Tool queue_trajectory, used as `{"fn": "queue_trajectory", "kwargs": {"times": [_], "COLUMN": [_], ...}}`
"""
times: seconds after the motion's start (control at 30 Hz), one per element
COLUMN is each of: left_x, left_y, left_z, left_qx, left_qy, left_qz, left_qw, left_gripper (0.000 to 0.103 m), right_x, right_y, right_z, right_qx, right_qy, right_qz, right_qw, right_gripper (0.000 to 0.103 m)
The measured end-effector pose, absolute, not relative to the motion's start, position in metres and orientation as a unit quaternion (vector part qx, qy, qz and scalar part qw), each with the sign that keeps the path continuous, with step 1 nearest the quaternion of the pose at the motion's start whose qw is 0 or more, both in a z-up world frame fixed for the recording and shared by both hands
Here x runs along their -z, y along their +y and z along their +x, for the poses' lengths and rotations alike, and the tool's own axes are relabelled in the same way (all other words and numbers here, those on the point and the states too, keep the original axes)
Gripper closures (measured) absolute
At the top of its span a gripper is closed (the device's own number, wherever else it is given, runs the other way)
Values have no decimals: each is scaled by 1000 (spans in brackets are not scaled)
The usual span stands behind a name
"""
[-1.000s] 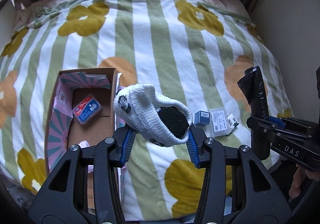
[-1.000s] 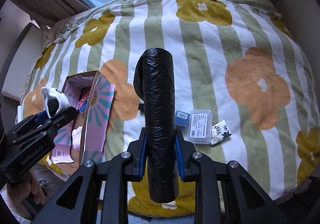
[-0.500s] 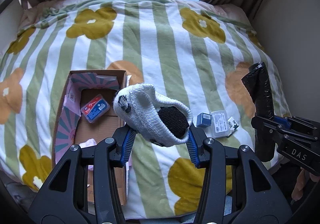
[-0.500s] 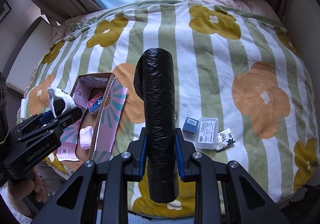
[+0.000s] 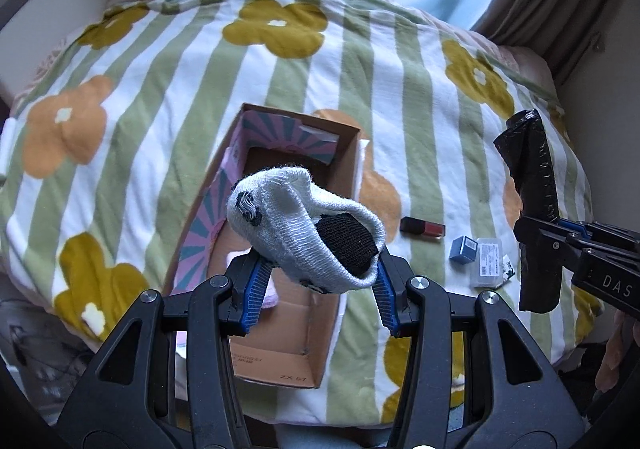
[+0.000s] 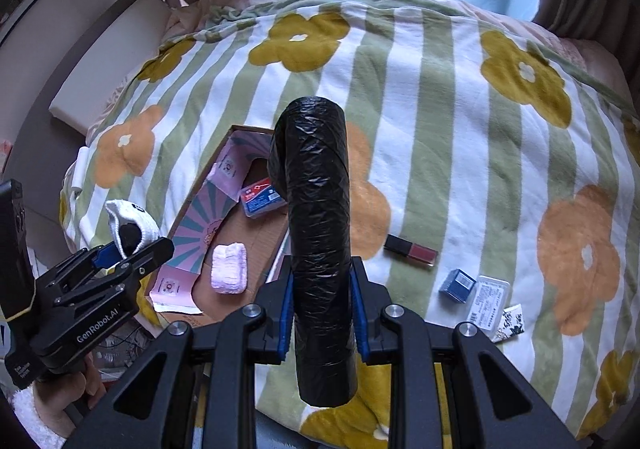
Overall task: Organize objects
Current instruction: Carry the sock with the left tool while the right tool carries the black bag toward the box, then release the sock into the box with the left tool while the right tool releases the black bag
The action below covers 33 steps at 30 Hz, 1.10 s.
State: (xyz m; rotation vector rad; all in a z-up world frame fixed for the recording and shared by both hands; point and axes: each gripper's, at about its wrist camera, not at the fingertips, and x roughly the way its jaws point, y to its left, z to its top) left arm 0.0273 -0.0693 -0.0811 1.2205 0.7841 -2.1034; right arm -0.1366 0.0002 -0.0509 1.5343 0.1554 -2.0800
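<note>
A: Both grippers have swung across the bed since a second ago, and the cardboard box [image 5: 280, 233] that sat off to the left now lies straight under the left gripper [image 5: 318, 281]

B: What is that one carrying?

A: A rolled pair of white and black socks [image 5: 304, 225], its blue pads clamped on the bundle from both sides. From its own camera the socks hang right above the open box

B: And the other hand?

A: The right gripper [image 6: 322, 313] is closed tight on a roll of black bin bags [image 6: 316, 217], which stands upright between its pads. It has travelled the same way, so the roll now overlaps the box's right wall in its view

B: Anything new in sight?

A: A red lip gloss tube [image 6: 411, 251] shows on the flowered blanket [image 6: 460, 121], just left of the small blue box [image 6: 457, 285], the clear plastic case [image 6: 489, 301] and the patterned sachet [image 6: 508, 323]. It was hidden behind the held things before

B: What's in the box already?

A: A blue and red card pack [image 6: 260, 201] and a pink folded pad [image 6: 229, 269] on the floor of it, both apart from each other

B: So the meaning for the job?

A: I judge both loads are lined up for dropping in; the socks look nearest to release. The four small items on the blanket remain to be gathered
</note>
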Motion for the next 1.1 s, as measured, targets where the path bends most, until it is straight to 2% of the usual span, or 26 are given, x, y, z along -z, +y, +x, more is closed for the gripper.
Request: {"fn": "queue_trajectory", "kwargs": {"times": [0.5,0.9,1.1], "left_x": [140,215,236], "left_y": [-96,-93,-88], "left_z": [90,74,65], "left_qx": [717,679,674], "left_qy": [367,394,398], "left_qz": [461,493,503], "left_qw": [373,376,366], "left_gripper": [61,61,61], "right_x": [101,194,213], "right_y": [-114,-157,-158], "right_z": [-165,-186,-184], "right_qx": [707,654,640], "right_qy": [100,102,103], "right_qz": [600,651,662], "right_qw": [361,371,376], "right_gripper": [80,80,80]}}
